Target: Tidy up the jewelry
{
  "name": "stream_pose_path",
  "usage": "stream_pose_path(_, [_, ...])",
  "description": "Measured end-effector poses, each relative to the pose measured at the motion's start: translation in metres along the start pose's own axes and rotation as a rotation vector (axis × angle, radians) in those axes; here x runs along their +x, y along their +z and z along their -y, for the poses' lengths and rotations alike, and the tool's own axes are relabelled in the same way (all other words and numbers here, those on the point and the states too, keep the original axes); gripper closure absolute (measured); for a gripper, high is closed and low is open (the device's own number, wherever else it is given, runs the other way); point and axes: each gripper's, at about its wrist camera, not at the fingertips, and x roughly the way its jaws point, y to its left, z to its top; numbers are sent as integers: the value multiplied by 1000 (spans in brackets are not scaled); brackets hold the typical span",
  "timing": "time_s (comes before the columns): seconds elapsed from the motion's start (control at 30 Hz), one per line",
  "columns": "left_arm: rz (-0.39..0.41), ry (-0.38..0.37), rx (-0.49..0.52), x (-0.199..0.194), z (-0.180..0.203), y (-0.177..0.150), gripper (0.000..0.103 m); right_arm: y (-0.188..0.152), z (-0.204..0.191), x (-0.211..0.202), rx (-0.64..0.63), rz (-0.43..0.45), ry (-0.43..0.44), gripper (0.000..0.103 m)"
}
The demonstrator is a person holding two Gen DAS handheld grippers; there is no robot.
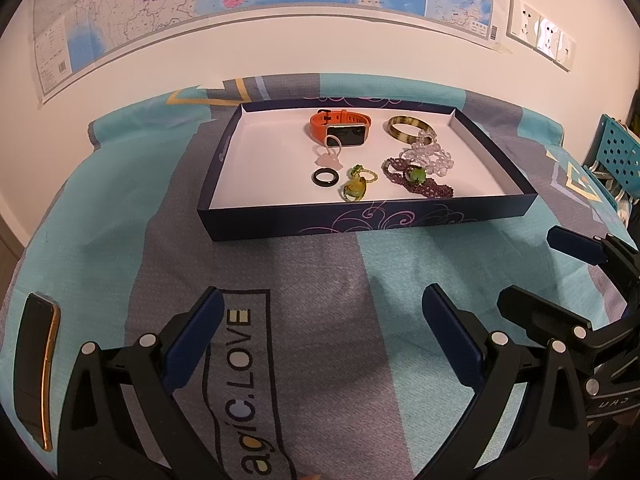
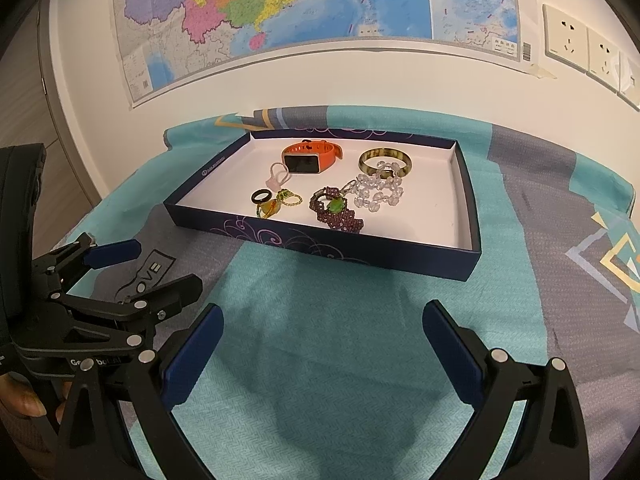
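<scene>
Both my grippers, left gripper (image 1: 322,312) and right gripper (image 2: 322,328), are spread wide, holding nothing, over bare bedspread (image 2: 320,360). Jewelry sits mid-tray (image 1: 280,224): orange watch (image 1: 340,126), bangle (image 1: 408,128), black ring (image 1: 326,178). Tray's right half is free; phone (image 1: 36,368) sits at left edge.

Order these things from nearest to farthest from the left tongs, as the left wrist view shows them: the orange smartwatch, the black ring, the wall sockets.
1. The black ring is nearest to the left tongs, in the front part of the box, slightly left of the middle.
2. The orange smartwatch lies behind it, near the box's back wall.
3. The wall sockets are farthest, up on the wall at the right.
</scene>
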Motion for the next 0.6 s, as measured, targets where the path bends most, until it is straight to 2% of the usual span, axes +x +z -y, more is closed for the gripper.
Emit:
stream_pose_path(0.33, [18,-22,3,-4,2,-1,6,-1,0,-2,0,0,6,7])
stream_pose_path(0.47, [-23,-42,-2,3,2,-1,6,-1,4,-4,-23,-11,-4,7])
stream_pose_path(0.6, [-33,-8,2,7,-10,0,6,1,42,-8,-19,-40,-55,7])
